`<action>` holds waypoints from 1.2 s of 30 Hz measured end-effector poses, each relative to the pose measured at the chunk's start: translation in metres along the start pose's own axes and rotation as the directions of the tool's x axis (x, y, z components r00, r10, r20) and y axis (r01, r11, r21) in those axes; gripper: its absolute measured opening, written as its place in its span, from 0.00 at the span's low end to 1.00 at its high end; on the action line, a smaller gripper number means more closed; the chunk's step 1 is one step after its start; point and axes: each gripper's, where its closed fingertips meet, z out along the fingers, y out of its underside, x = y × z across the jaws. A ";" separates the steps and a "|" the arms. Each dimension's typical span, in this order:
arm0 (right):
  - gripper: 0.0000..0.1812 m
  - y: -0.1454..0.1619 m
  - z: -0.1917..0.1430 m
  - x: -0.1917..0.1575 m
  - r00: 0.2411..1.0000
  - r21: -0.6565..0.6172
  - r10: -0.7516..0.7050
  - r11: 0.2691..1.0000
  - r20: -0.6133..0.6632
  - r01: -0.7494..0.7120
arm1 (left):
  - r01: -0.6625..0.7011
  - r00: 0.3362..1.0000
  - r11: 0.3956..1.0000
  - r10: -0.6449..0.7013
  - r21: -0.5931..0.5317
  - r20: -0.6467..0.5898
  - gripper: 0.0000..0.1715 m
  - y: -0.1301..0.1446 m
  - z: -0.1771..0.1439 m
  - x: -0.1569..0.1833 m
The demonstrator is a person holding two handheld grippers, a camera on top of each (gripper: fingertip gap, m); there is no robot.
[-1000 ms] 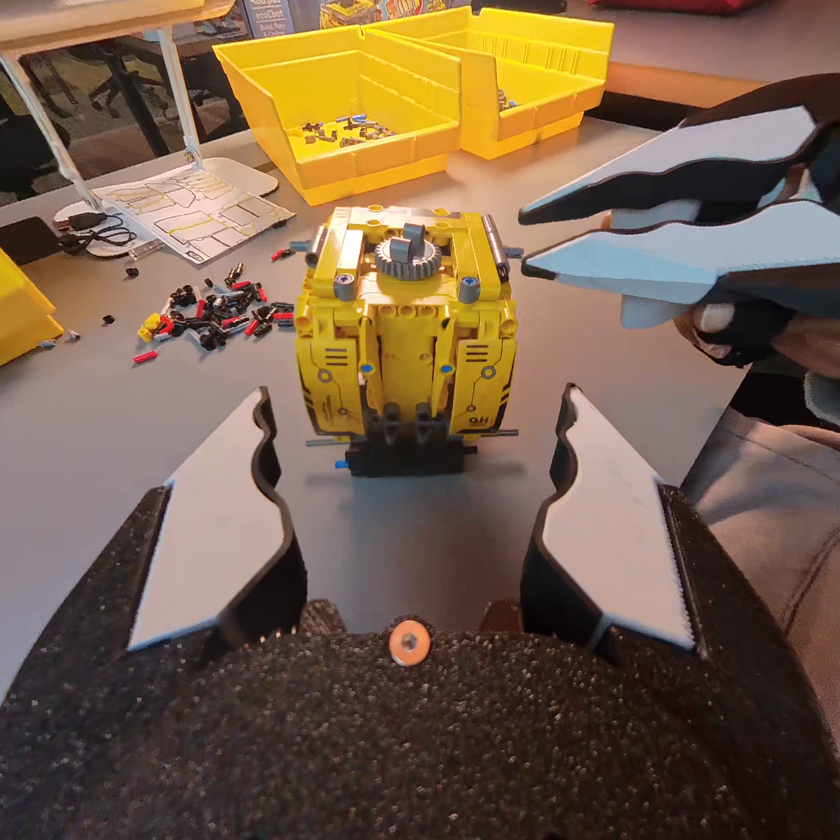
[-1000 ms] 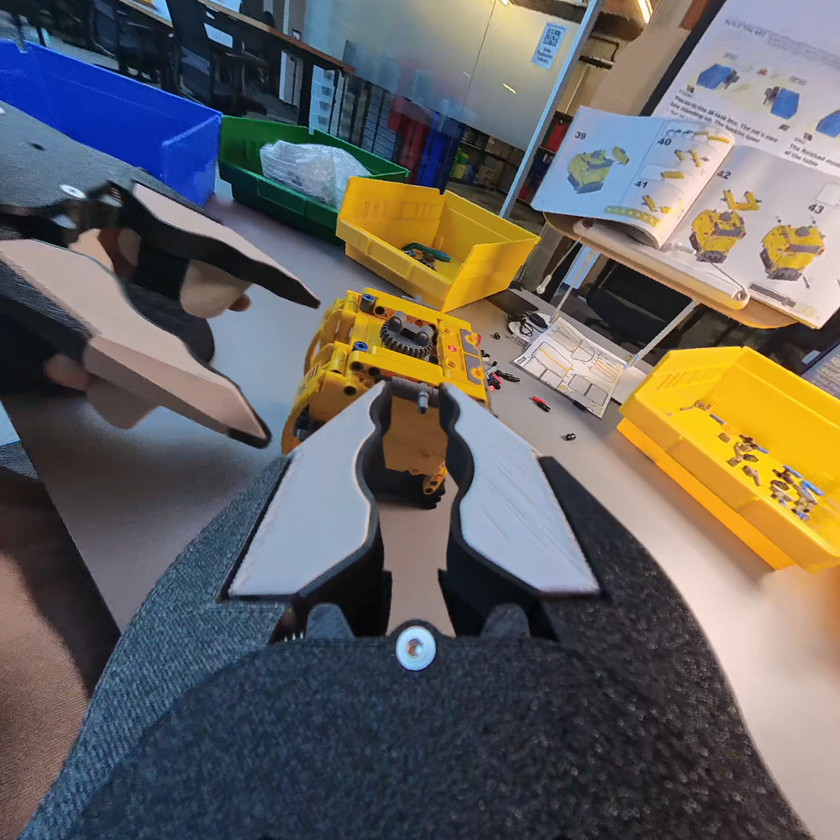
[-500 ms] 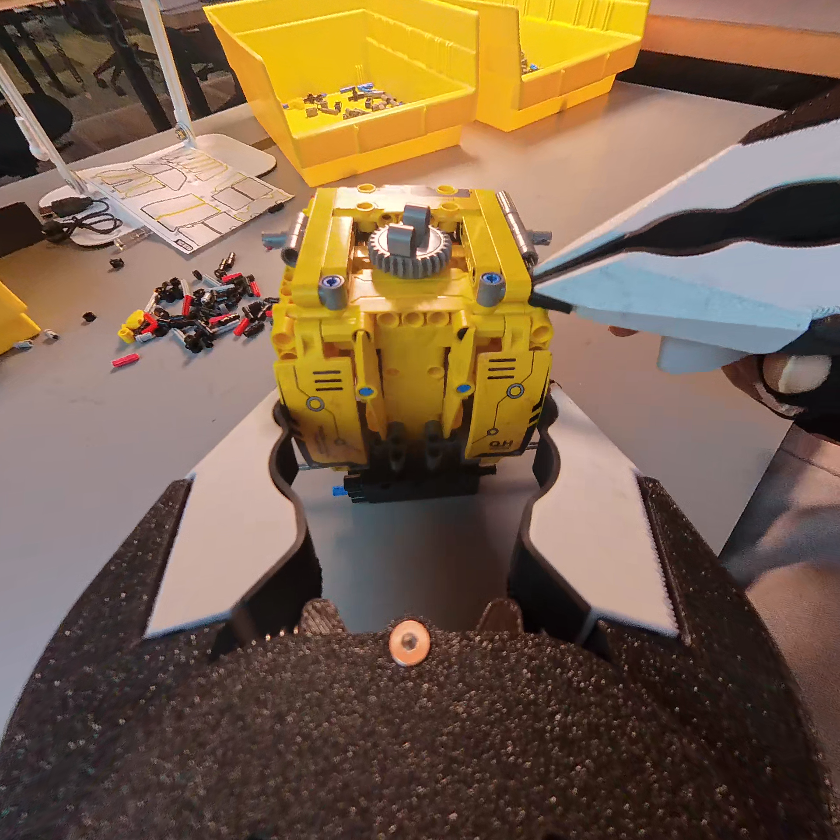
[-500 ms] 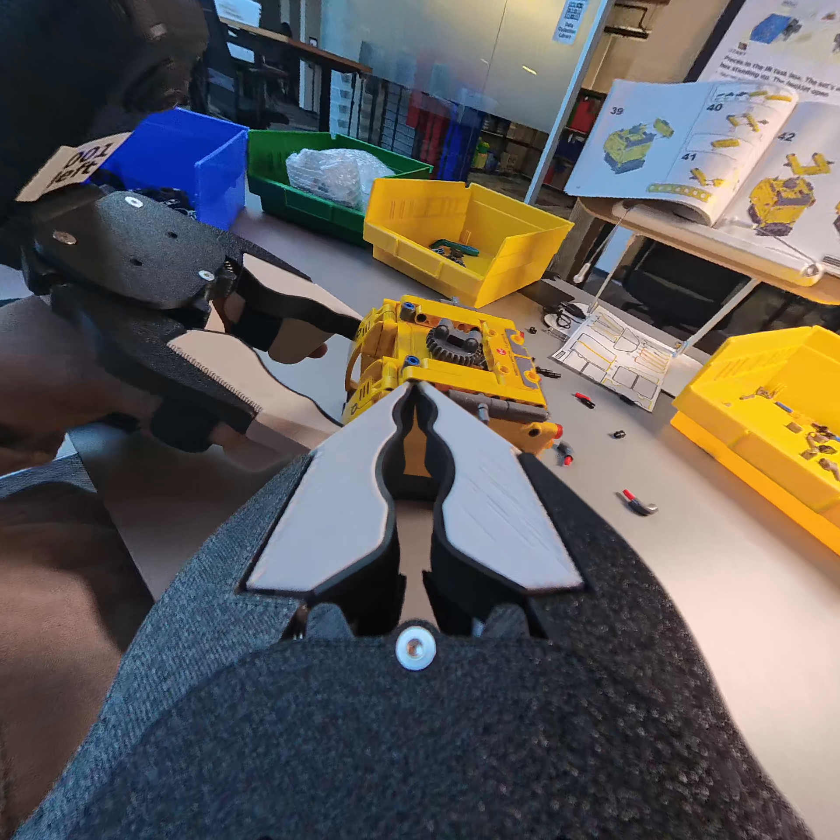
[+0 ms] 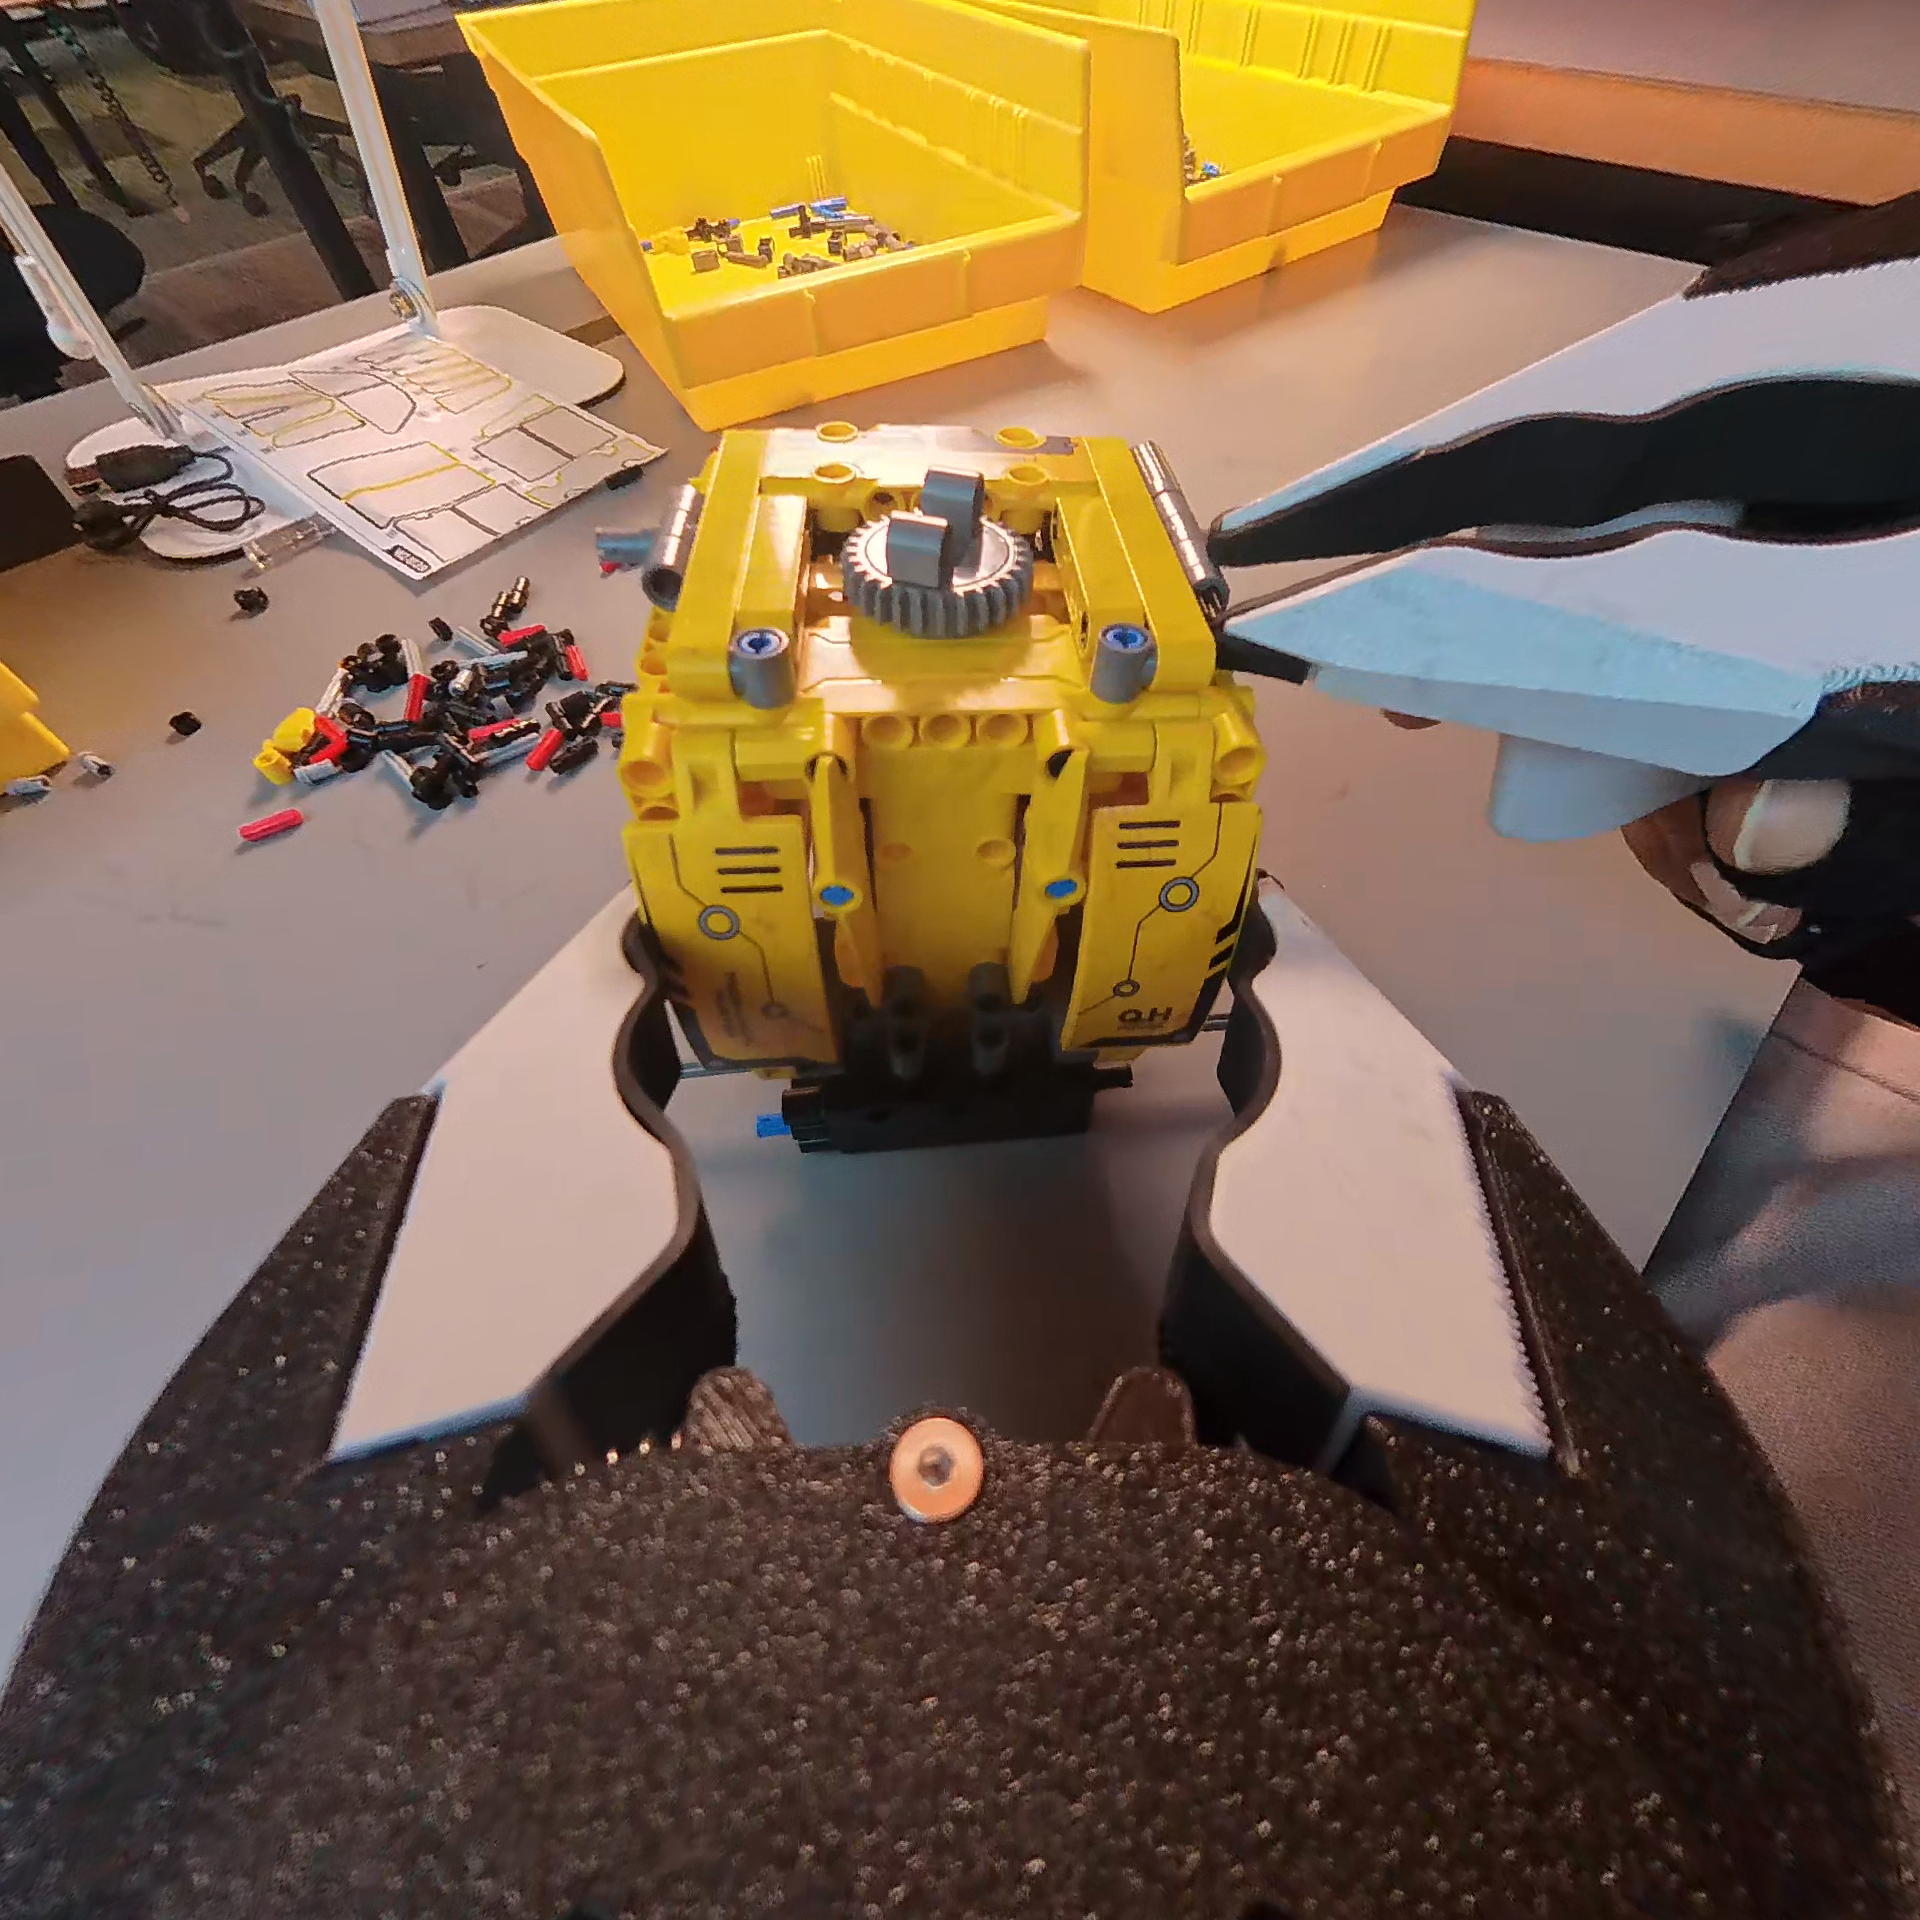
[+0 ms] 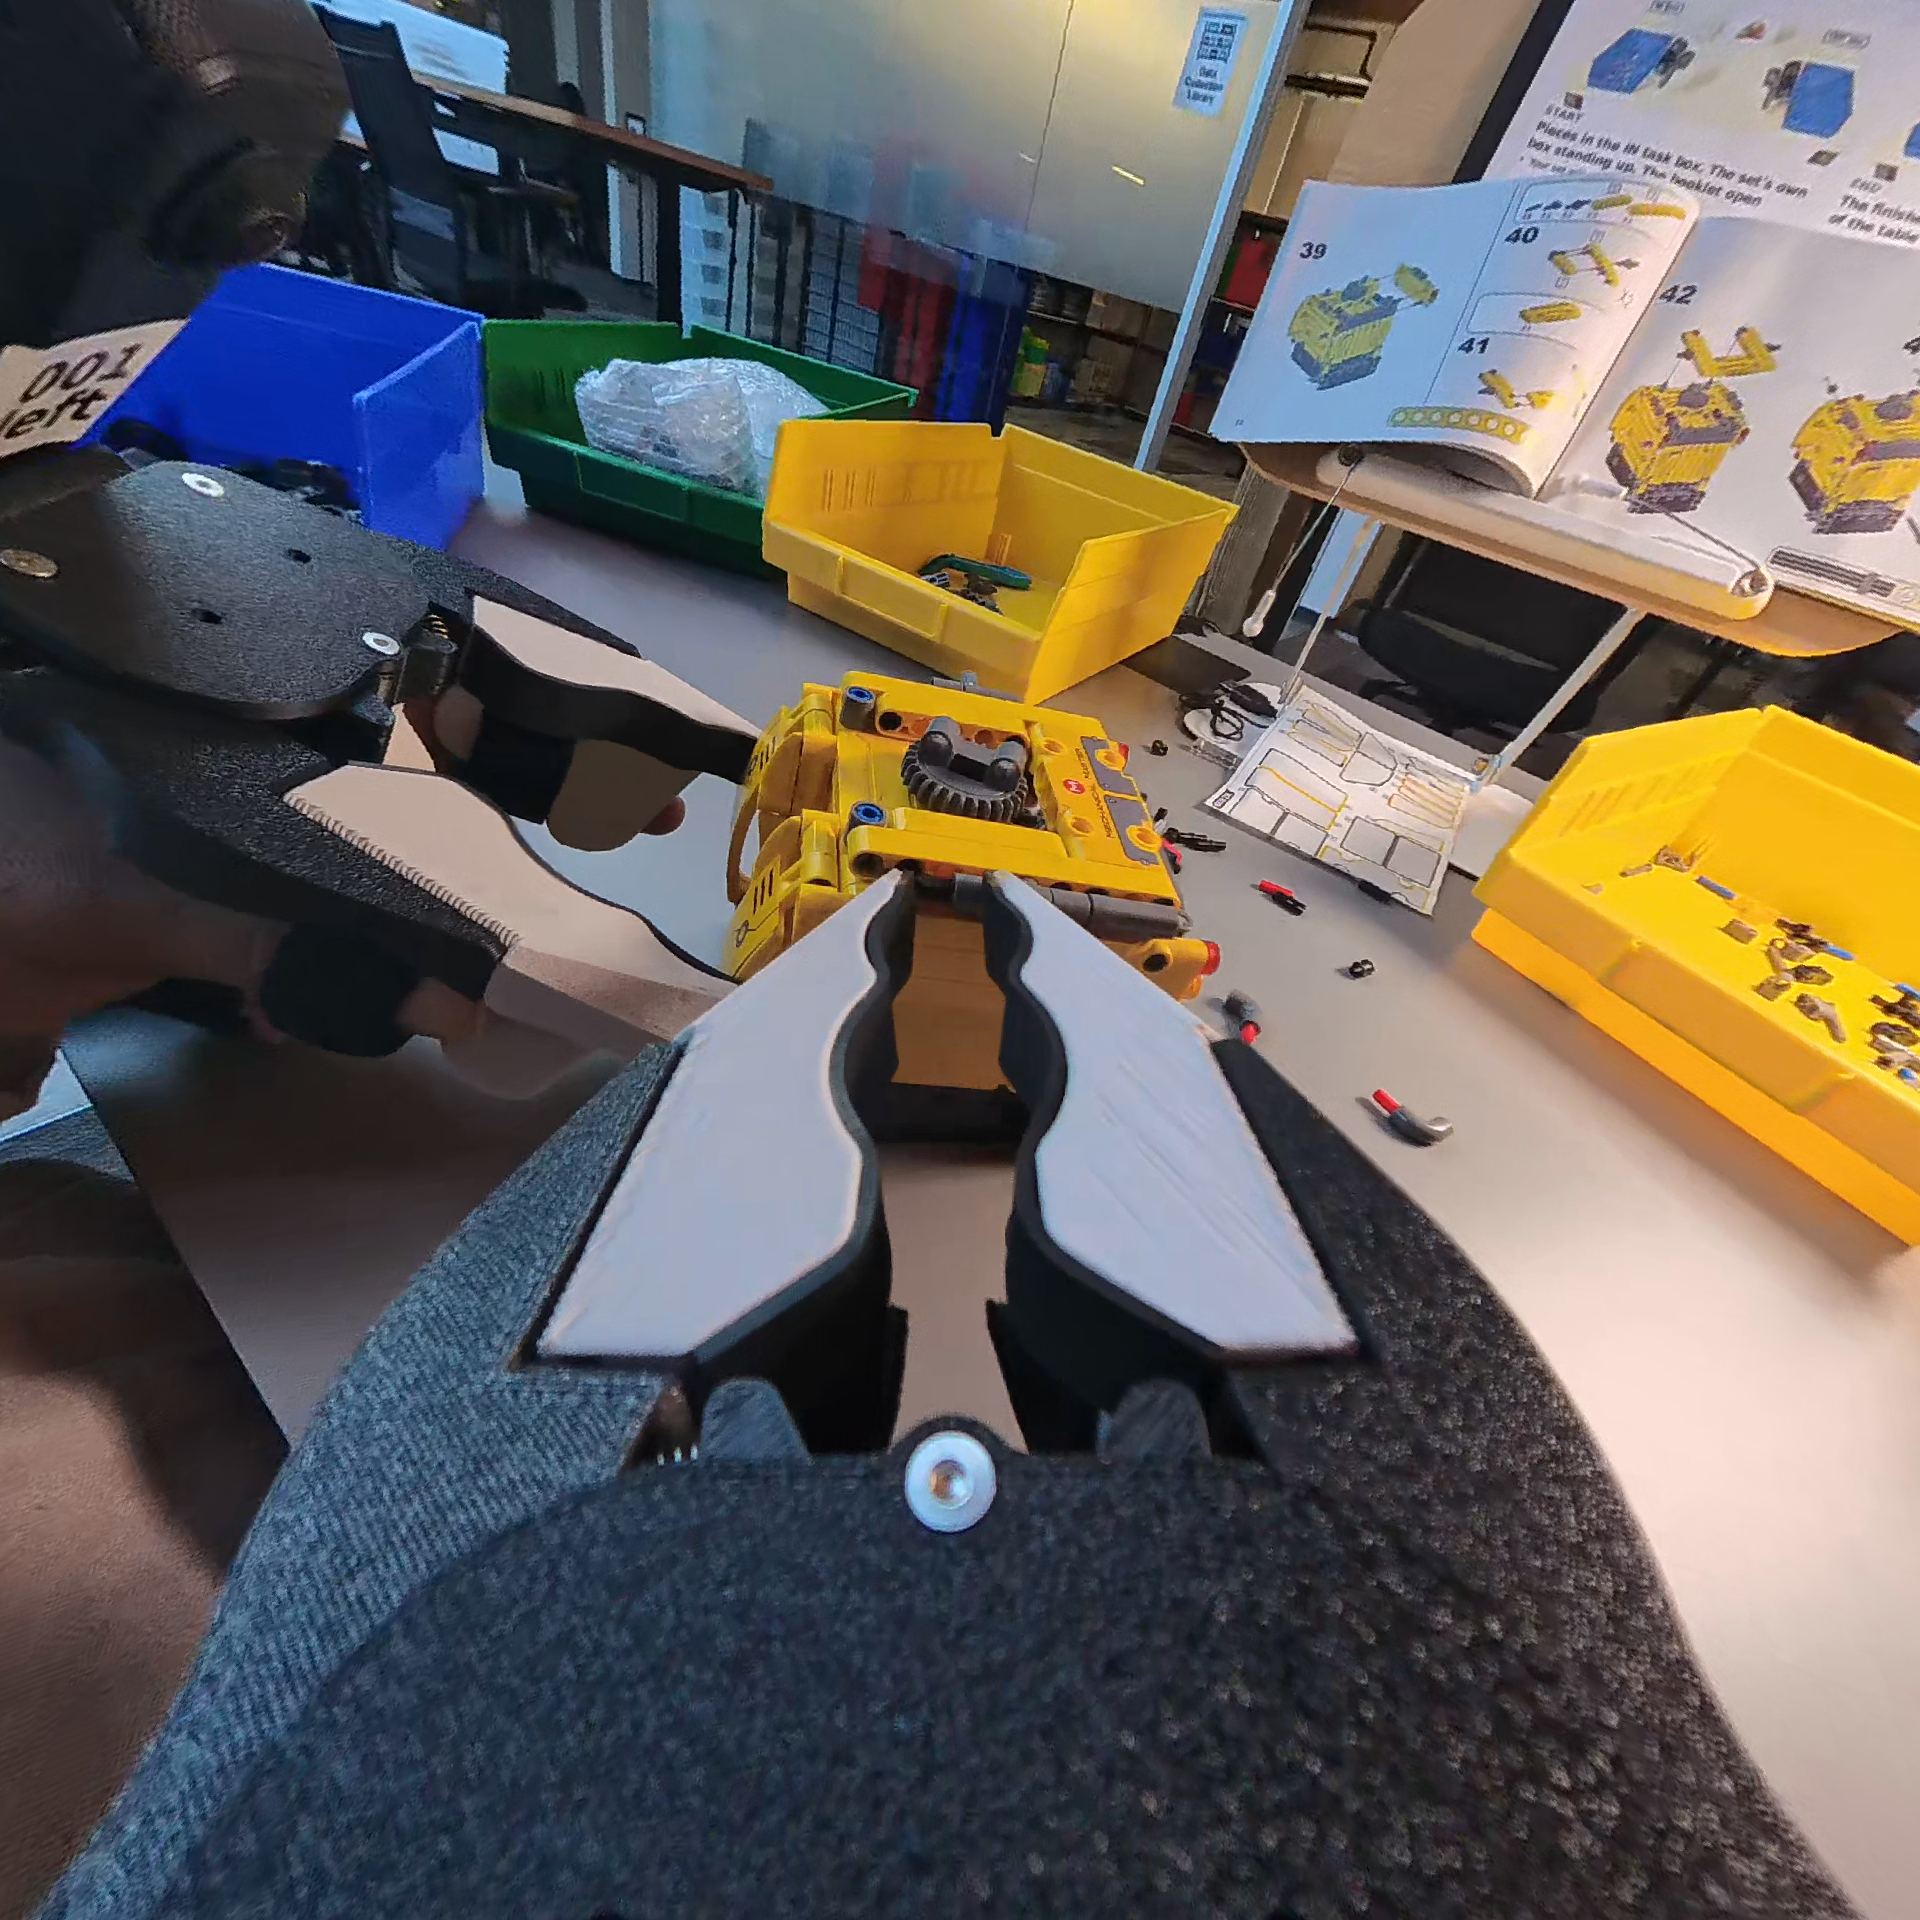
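A yellow brick model (image 5: 935, 831) with a grey gear (image 5: 935, 582) on top stands on the grey table (image 5: 260, 1039). My left gripper (image 5: 945, 925) has a finger pressed against each lower side of the model and holds it. My right gripper (image 5: 1224, 597) reaches in from the right. Its tips are closed to a narrow gap on the near end of a grey rod (image 5: 1169, 509) along the model's top right edge. In the right wrist view the right gripper (image 6: 945, 883) meets that edge of the model (image 6: 987, 821), and the left gripper (image 6: 727, 862) straddles the model from the left.
Two yellow bins (image 5: 831, 260) (image 5: 1299, 187) with small parts stand behind the model. A pile of loose pins (image 5: 447, 707) and a sticker sheet (image 5: 416, 457) lie to the left. Blue (image 6: 395, 416), green (image 6: 644, 488) and yellow (image 6: 997, 551) bins and an open booklet (image 6: 1558, 343) show in the right wrist view. There is about 7 centimeters between the tips of the two grippers.
My left gripper moved forward and closed around the model's lower sides. My right gripper came in from the right and its tips reached the grey rod.
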 end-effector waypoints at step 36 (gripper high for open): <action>0.18 0.002 -0.060 0.047 0.977 0.132 0.197 0.974 -0.081 -0.185 | 0.058 0.988 0.970 -0.089 0.235 0.124 0.57 -0.041 -0.063 -0.039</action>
